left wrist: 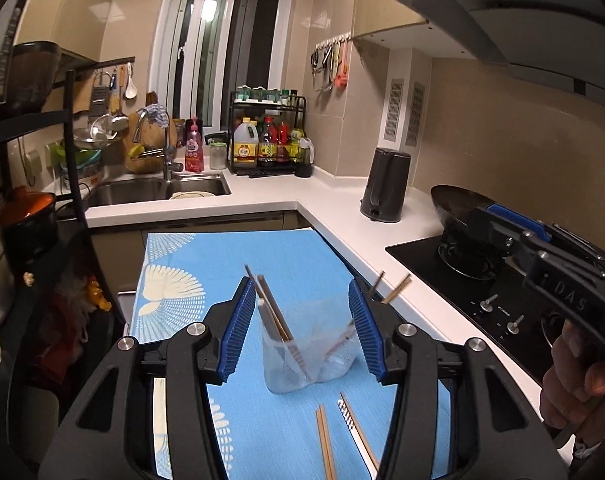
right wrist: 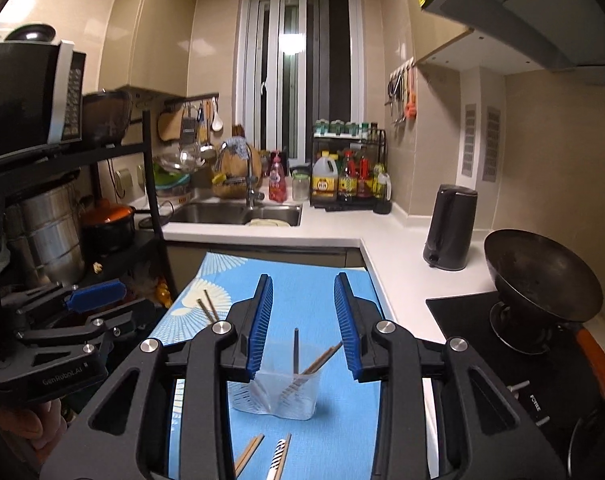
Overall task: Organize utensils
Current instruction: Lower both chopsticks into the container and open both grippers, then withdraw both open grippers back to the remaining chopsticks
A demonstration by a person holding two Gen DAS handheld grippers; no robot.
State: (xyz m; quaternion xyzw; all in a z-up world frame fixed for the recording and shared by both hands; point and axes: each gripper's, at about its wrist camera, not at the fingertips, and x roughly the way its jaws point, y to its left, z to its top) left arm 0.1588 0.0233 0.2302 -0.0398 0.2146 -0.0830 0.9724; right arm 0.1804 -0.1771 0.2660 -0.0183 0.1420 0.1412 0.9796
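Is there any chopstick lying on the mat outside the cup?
Yes, loose chopsticks lie flat on the blue mat in front of the clear cup.

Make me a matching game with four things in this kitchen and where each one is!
Things:
1. clear cup
2. wok
3. kettle
4. loose chopsticks

Places:
A. on the white counter
B. lying flat on the blue mat
C. on the stove burner
D. standing on the blue mat, chopsticks inside

Pairs: 1-D, 2-C, 3-A, 4-B
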